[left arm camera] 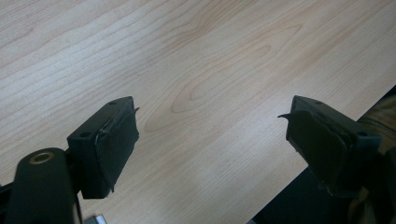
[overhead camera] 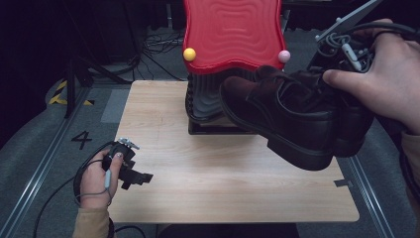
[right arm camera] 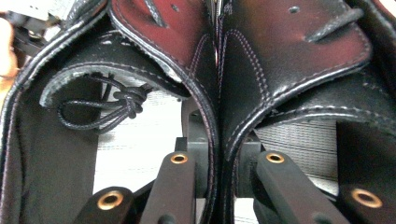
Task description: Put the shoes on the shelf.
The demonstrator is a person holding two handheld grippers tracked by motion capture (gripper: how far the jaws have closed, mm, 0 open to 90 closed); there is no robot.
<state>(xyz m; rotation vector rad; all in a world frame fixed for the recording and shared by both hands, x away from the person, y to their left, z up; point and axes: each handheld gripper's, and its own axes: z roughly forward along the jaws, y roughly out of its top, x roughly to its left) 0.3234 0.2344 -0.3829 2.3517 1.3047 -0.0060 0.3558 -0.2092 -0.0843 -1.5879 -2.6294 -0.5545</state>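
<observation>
A pair of black leather shoes point(overhead camera: 292, 116) with dark red linings is held in the air above the right half of the bench point(overhead camera: 208, 168), toes pointing left; in the right gripper view the two inner walls of the shoes point(right arm camera: 219, 93) are seen pressed together between the closed jaws of the right gripper point(right arm camera: 219, 172), and a knotted black lace point(right arm camera: 123, 105) is seen hanging inside one shoe; the right hand point(overhead camera: 391, 79) is seen above the right edge. The left gripper point(overhead camera: 136, 173) is held low near the front left corner, its jaws spread wide over bare wood point(left arm camera: 205, 84); the front half of the bench is left open. A red rack point(overhead camera: 233, 34) with a black base is set at the back edge.
</observation>
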